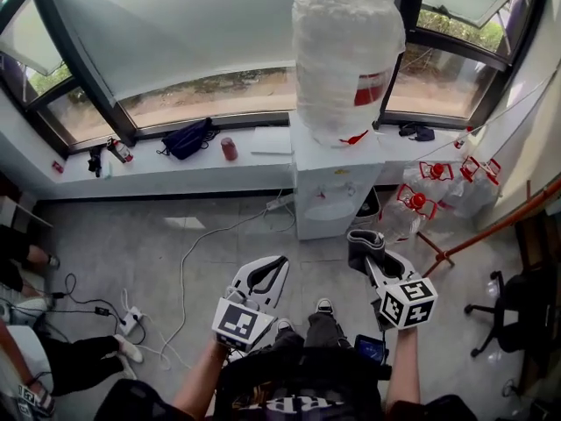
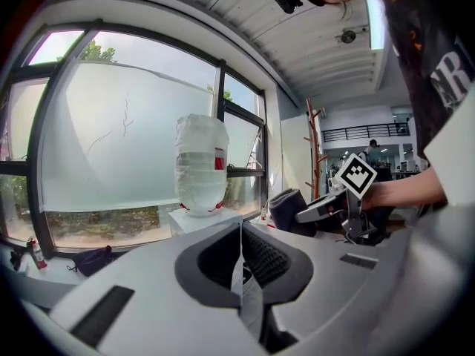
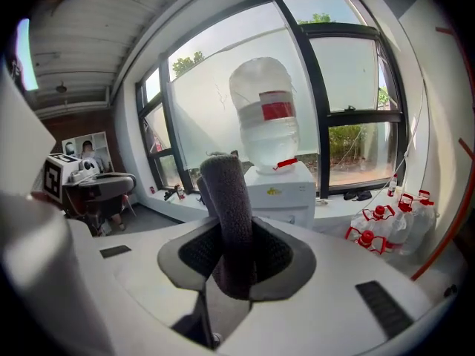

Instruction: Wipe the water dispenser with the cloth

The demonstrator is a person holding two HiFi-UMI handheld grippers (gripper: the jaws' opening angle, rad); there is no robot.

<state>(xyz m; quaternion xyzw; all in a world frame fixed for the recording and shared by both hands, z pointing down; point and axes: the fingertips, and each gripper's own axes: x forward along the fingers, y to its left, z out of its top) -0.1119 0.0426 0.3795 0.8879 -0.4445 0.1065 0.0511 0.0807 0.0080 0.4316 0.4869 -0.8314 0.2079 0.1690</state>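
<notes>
1. Two grippers are held side by side above the grey floor, both aimed toward the water dispenser (image 1: 329, 196) under the window.
2. The right gripper (image 1: 372, 261) has its jaws clamped on a dark, thick cloth (image 1: 363, 243). In the right gripper view the cloth (image 3: 226, 206) stands up out of the right gripper (image 3: 234, 262) as a rolled fold and rises past the tips.
3. The left gripper (image 1: 273, 267) has its jaws pressed together. In the left gripper view the pads of the left gripper (image 2: 239, 247) meet along one seam with nothing between them.
4. From the right jaws, the water dispenser (image 3: 286, 191) stands straight ahead, beyond the cloth and apart from it. It is a white cabinet carrying an upturned bottle (image 3: 266, 117) wrapped in clear plastic with a red label.
5. From the left jaws, the water dispenser (image 2: 197, 219) and its bottle (image 2: 200, 162) lie ahead, slightly left of the seam, with the cloth-holding gripper off to the right.
6. In the head view the bottle (image 1: 346, 55) towers over the cabinet.
7. To the right of the right jaws, spare bottles with red caps (image 1: 438, 187) sit on the floor by the wall.
8. Ahead and to the left of the left jaws, a dark bag (image 1: 186, 139) and a red can (image 1: 229, 148) rest on the window sill (image 1: 158, 178).
</notes>
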